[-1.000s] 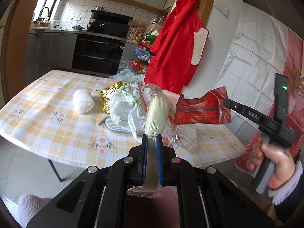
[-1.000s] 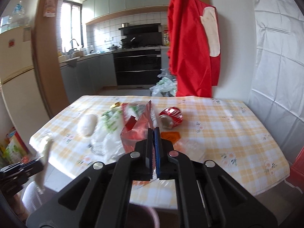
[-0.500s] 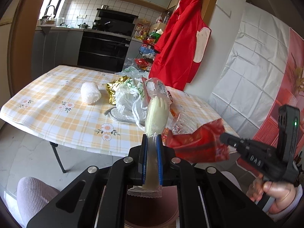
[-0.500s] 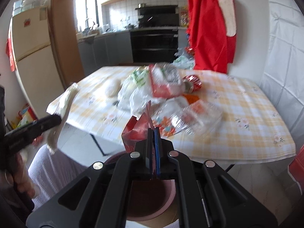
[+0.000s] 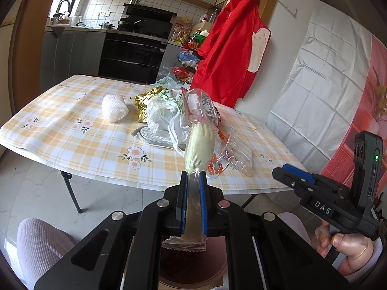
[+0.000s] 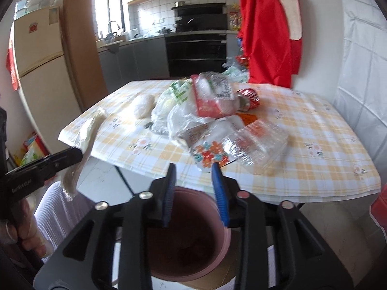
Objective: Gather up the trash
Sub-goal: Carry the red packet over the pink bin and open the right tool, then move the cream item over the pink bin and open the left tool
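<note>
A red apron (image 5: 229, 48) hangs beside the black oven (image 5: 135, 55); a cream fridge (image 6: 41, 72) stands left.

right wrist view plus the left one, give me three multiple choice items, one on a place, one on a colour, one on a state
1. Where is the pink bin?
A. on the table
B. on the floor under the right tongs
C. beside the fridge

2. What colour is the apron hanging behind the table?
A. red
B. blue
C. green

3. What state are the left tongs in?
A. open, holding nothing
B. shut on a clear plastic tray
C. shut on the pale yellow wrapper

Answers:
1 B, its rim shows directly below the open right tongs, in front of the checked table.
2 A, the cloth is bright red in both views.
3 C, the pale yellow wrapper is pinched between the blue pads.
</note>
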### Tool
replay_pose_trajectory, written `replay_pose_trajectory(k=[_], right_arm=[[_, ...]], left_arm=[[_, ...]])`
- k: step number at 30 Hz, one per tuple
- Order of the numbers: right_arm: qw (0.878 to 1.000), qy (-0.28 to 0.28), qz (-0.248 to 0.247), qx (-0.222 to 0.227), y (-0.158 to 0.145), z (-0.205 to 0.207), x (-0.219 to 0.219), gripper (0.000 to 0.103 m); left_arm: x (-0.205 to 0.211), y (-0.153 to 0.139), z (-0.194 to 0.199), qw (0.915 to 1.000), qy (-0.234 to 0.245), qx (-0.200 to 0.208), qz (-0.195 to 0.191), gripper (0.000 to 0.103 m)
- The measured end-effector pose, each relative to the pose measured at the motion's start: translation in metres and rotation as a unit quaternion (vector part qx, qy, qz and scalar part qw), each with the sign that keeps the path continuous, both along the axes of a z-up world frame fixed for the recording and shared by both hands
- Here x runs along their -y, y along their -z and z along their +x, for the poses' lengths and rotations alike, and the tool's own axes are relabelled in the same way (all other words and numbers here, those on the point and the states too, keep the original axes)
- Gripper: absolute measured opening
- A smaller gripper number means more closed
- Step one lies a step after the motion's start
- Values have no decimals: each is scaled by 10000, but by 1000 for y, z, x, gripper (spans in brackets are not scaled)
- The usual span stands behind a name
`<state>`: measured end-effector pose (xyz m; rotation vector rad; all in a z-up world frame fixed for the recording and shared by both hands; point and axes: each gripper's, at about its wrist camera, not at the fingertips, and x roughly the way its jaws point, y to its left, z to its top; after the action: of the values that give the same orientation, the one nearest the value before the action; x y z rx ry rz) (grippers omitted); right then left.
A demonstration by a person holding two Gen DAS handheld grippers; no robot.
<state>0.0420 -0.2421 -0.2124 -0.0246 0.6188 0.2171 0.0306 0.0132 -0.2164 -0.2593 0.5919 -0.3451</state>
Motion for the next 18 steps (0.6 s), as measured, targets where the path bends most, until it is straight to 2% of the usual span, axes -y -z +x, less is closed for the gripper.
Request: replay_pose_trajectory(k=[2,3,10,15,16,17,18], right_arm=[[9997,215,4,140,-2,-2,5,68],[9994,286,7,181,-3,-3,6,71],[9973,667,78,299,-2,-5,15,78],[9970,686,63,367,-1,-7,13,81],[9970,680,60,375,-1,-8,13,81],[9970,673,57,381,-1,-8,13,82],[9970,665,51,385,-1,-8,12,82]], left_arm=[[3,0,0,10000,33,-12,25,9],[4,0,0,10000,57,-11,37,9],[13,1,0,9997,204,20,145,9],[21,2,1,9990,398,61,211,11],[24,3,2,9988,418,44,259,20],[24,4,2,9988,401,42,287,35],[24,4,2,9989,355,54,303,39]])
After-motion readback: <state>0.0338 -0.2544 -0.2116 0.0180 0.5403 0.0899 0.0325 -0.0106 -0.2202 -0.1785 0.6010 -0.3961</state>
